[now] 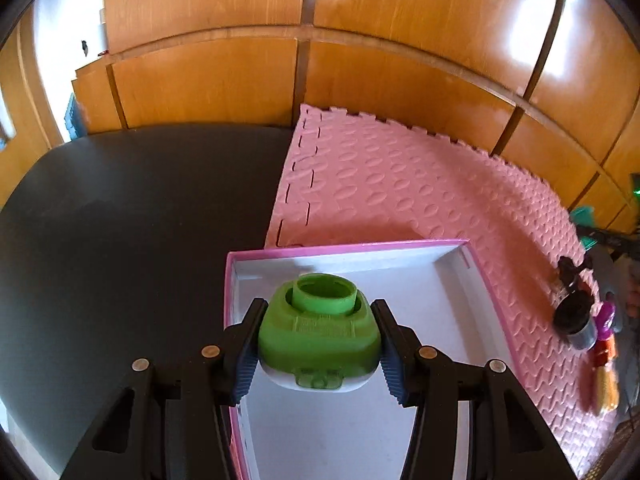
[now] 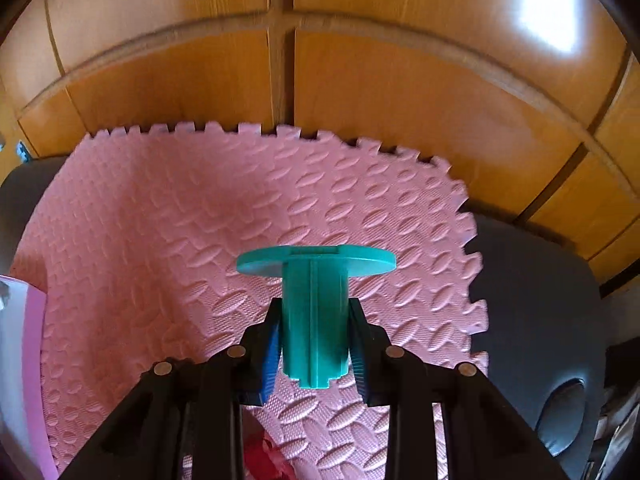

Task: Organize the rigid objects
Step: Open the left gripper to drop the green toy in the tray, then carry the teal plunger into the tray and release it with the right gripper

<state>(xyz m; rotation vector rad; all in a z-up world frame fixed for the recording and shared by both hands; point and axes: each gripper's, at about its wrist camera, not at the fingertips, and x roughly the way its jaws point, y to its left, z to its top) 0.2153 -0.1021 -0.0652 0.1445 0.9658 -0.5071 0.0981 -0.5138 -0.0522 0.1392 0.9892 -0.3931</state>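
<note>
Two loads over pink foam mat, wood panels behind: left gripper grasps green cap, right gripper teal spool.

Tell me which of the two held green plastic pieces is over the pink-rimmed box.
The lime-green cap, clamped in the left gripper, hangs over the box. The teal flanged spool, in the right gripper, is over the pink foam mat.

1 green cap piece, 1 teal spool, 1 pink-rimmed box, 1 pink foam mat, 2 tools: left tool, right tool
</note>
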